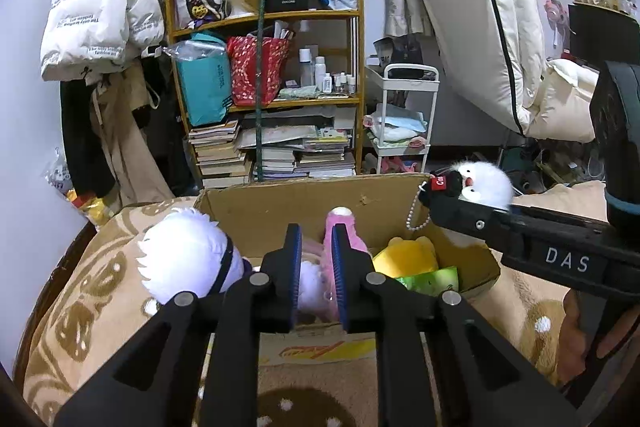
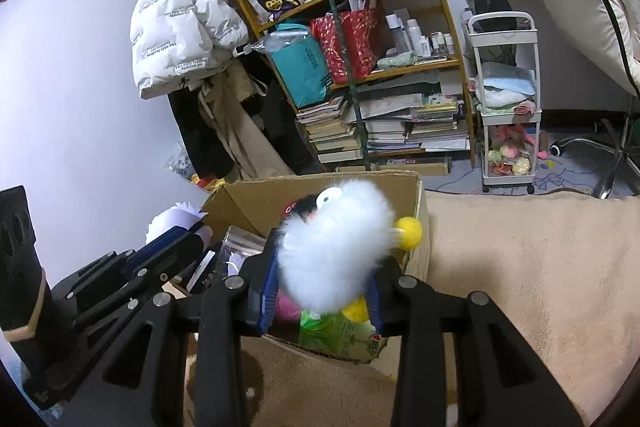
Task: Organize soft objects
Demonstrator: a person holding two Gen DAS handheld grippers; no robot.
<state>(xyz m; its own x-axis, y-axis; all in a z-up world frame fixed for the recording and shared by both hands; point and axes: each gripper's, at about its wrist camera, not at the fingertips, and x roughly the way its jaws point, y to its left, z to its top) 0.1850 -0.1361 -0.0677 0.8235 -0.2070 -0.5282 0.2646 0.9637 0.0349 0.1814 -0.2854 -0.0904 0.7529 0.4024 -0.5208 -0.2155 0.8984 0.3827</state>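
Above the open cardboard box (image 2: 248, 199) on the blanket-covered bed (image 2: 520, 259), a fluffy white penguin plush (image 2: 336, 251) was pinched in the right claw (image 2: 320, 291), while the left claw (image 1: 316, 263) was nearly pressed together, nothing visibly clamped.

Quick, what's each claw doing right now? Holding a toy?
Left gripper: cannot tell if it grips; a pink plush sits by its jaws.
Right gripper: closed on the fluffy white plush.

A beige patterned blanket (image 1: 92, 291) covers the bed; resting directly on it are an open cardboard box (image 1: 304, 203) (flaps up) and a white-haired plush (image 1: 188, 255) beside it.
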